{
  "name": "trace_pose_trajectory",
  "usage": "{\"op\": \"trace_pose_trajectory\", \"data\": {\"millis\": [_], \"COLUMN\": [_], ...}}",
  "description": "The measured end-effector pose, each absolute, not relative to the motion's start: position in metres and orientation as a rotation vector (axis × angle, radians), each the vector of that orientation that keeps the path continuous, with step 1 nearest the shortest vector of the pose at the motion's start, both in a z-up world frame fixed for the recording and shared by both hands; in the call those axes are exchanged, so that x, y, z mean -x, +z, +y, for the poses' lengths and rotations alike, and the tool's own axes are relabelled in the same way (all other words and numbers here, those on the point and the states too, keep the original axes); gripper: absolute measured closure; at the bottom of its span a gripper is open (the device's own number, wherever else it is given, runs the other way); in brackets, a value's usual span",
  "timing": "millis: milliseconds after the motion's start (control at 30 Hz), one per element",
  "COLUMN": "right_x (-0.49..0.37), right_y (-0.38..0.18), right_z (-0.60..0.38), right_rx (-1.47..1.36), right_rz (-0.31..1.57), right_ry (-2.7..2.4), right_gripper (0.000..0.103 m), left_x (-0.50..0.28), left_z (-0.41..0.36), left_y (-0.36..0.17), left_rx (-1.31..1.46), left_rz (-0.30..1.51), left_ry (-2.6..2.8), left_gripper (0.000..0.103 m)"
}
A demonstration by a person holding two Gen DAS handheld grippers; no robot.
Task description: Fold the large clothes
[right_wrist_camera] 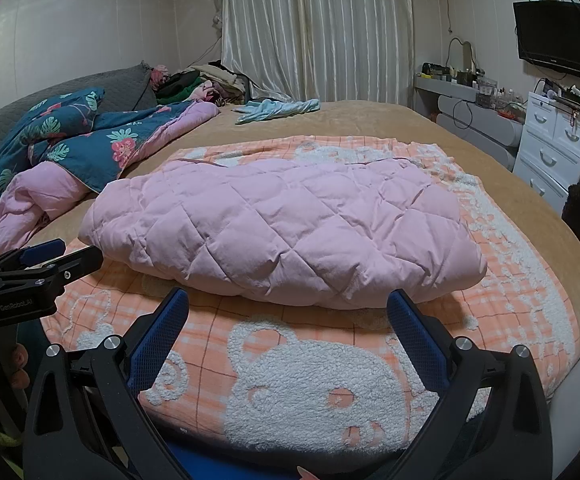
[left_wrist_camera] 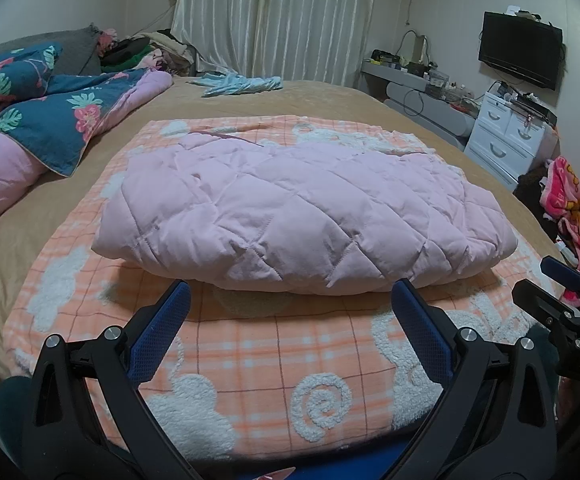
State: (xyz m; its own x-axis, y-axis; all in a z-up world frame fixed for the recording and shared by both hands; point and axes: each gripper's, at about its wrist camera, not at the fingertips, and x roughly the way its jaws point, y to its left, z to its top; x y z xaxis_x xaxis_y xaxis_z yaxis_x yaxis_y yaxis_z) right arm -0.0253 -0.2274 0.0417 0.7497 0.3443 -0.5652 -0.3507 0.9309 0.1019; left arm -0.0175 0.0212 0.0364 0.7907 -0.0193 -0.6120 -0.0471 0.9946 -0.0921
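Pink quilted jacket (left_wrist_camera: pixel 301 212) sits folded mid-frame on the orange blanket (left_wrist_camera: pixel 250 360), a clean flat base. My left gripper (left_wrist_camera: pixel 290 332) and right gripper (right_wrist_camera: pixel 288 336) are spread wide, empty, below it, clear of the bundle.

The quilted pink jacket (left_wrist_camera: pixel 301 216) is matt, puffy cloth with stitched diamonds. Beneath it lies an orange plaid blanket (left_wrist_camera: pixel 250 360) with fuzzy white fleece patches. Both grippers' pads (right_wrist_camera: pixel 158 344) are blue textured rubber on matt black plastic.

Black grippers, blue textured fingers (left_wrist_camera: pixel 417 324), silver screws.
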Motion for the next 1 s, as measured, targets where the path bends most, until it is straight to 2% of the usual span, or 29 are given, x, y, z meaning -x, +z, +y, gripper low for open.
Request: {"op": "trace_pose_trajectory", "data": {"millis": [1000], "right_x": [0.0257], "right_y": [0.0434], "right_z": [-0.2288], "right_rx": [0.01], "right_rz": [0.615], "right_ry": [0.377], "right_gripper": [0.004], "left_x": [0.0161], "left_z": [0.0239], "left_y": [0.0365], "left_rx": [0.101], "left_rz": [0.66], "left_ry": [0.016], "left_gripper": [0.009]}}
